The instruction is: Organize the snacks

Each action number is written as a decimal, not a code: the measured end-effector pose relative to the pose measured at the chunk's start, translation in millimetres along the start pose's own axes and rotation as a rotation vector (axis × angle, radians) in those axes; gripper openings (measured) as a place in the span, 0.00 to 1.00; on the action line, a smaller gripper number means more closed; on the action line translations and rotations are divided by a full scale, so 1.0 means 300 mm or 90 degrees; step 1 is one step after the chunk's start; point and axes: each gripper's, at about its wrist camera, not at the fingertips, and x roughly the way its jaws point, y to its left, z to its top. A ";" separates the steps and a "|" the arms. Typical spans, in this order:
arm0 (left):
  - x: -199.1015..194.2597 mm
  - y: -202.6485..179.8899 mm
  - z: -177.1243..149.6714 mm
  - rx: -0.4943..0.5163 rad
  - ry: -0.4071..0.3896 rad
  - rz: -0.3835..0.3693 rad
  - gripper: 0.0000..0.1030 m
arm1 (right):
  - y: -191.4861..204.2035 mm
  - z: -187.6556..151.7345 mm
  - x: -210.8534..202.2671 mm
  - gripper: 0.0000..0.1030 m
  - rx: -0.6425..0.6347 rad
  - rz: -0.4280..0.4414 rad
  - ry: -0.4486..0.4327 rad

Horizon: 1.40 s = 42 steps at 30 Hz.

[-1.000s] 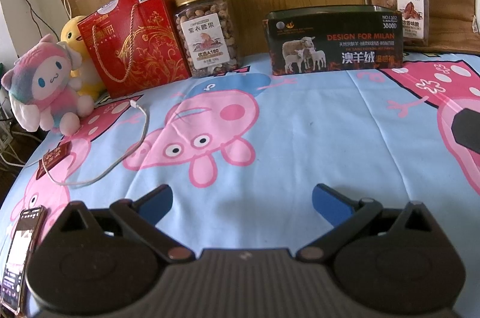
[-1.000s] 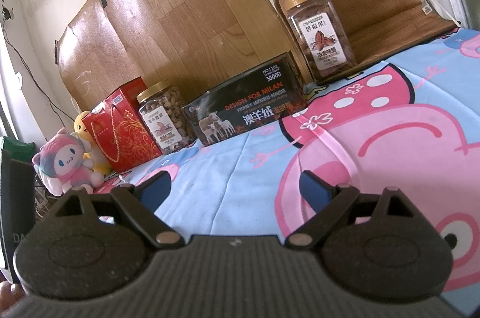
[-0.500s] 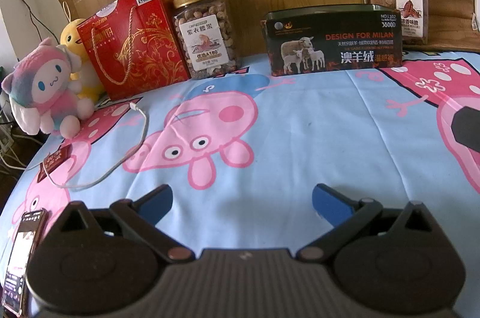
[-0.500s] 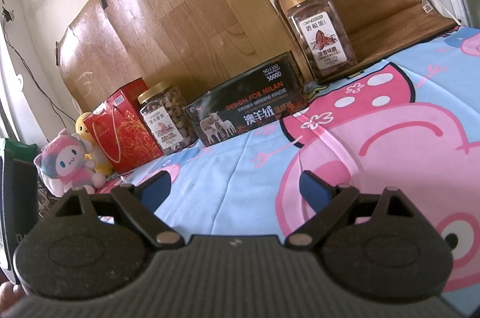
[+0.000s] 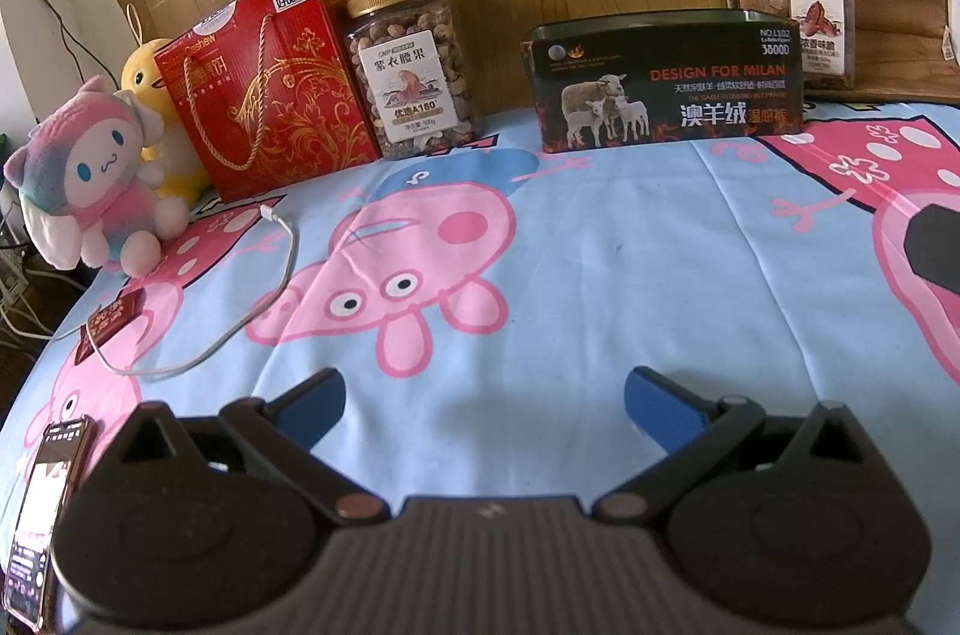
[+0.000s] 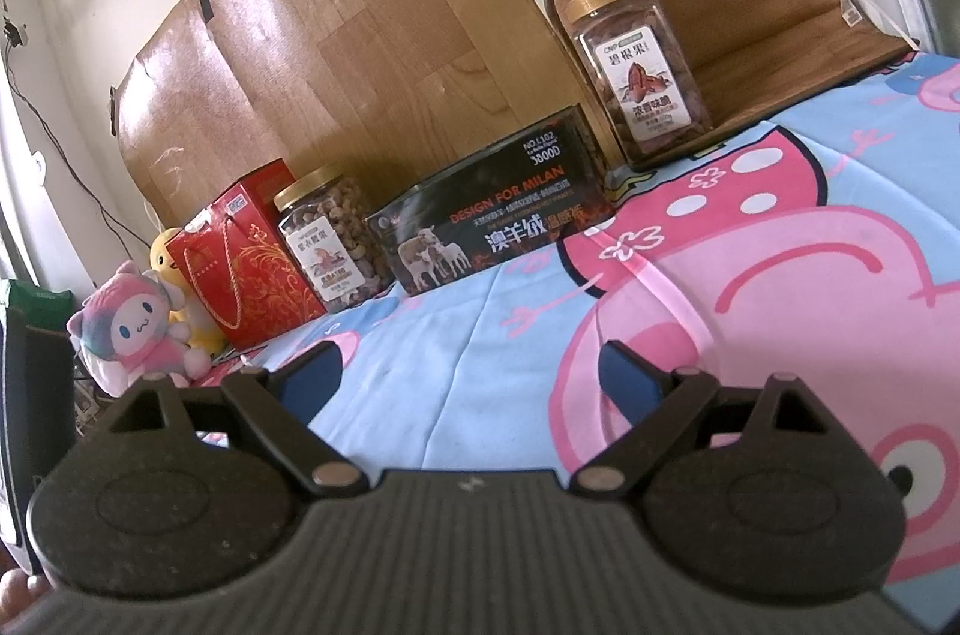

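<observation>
Left wrist view showed the left gripper (image 5: 485, 404) with its blue-tipped jaws spread apart and empty above the light-blue cartoon-pig bedsheet (image 5: 600, 263). Along the far edge stood a red gift box with gold rope handle (image 5: 267, 80), just right of it a clear gold-lidded jar of cashews (image 5: 414, 68), then a dark rectangular sheep-print box (image 5: 666, 80). A 2nd gold-lidded nut jar (image 6: 639, 68) stood far right. The right gripper (image 6: 470, 376) was likewise apart, holding nothing.
</observation>
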 end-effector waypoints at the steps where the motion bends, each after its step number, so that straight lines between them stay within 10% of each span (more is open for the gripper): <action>1: 0.000 0.000 0.000 0.000 0.000 0.000 1.00 | 0.003 -0.001 0.001 0.92 0.000 0.000 0.000; 42: -0.004 -0.014 0.005 0.014 -0.005 -0.007 1.00 | -0.015 0.005 -0.005 0.92 0.012 0.004 -0.007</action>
